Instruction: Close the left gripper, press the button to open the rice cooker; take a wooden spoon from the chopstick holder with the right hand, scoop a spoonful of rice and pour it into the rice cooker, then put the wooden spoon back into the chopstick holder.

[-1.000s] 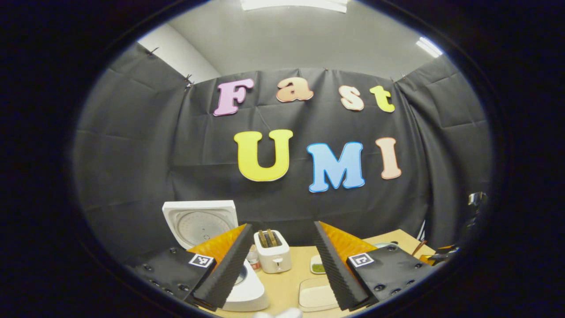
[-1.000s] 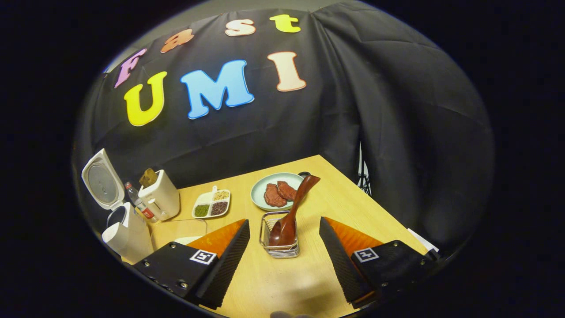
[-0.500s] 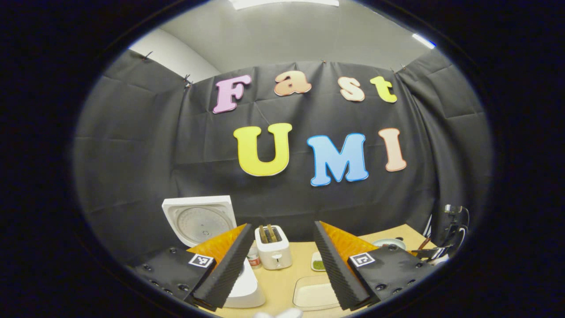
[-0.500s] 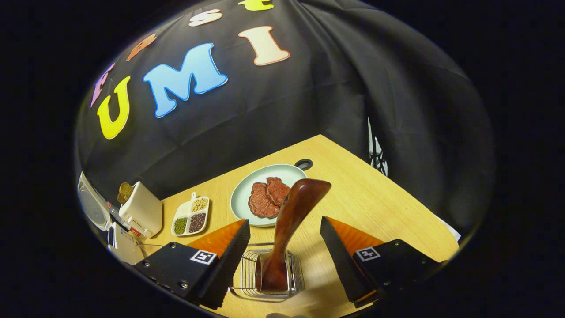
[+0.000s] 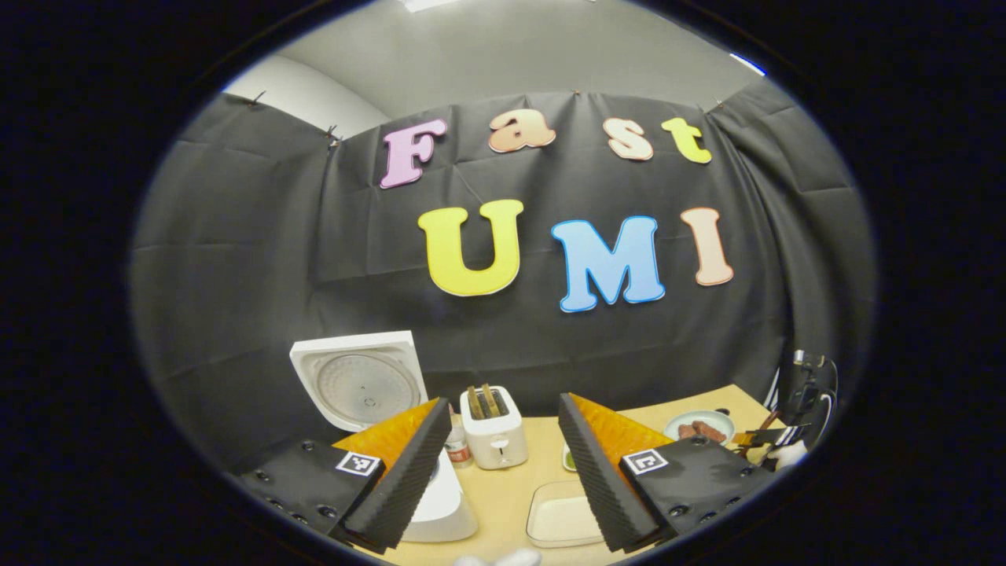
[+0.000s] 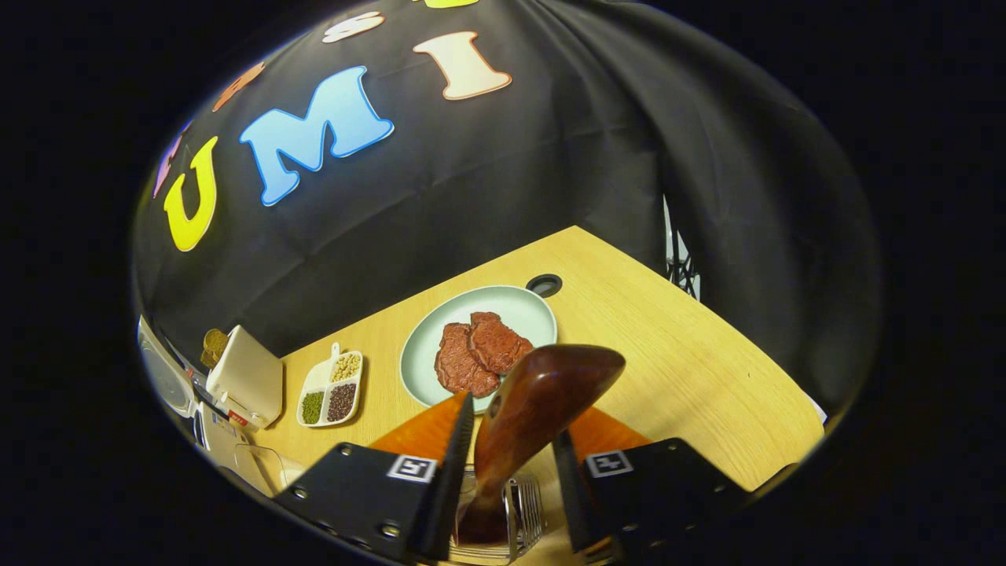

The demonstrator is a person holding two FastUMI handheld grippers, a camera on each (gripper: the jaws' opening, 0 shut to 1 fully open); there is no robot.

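In the right gripper view, the dark wooden spoon stands in the wire chopstick holder, handle tilted up to the right. My right gripper is shut on that handle, one finger on each side. In the left gripper view, the white rice cooker sits low on the left with its lid standing open. My left gripper hangs open above the table with nothing between its fingers. The right gripper and a gloved hand show far right.
A white toaster with bread stands beside the cooker, and a white tray lies in front. A pale green plate carries meat slices. A divided dish of beans lies left of it. The table has a cable hole.
My right gripper came down over the holder and its fingers closed on the spoon handle. My left gripper drifted slightly and stayed open.
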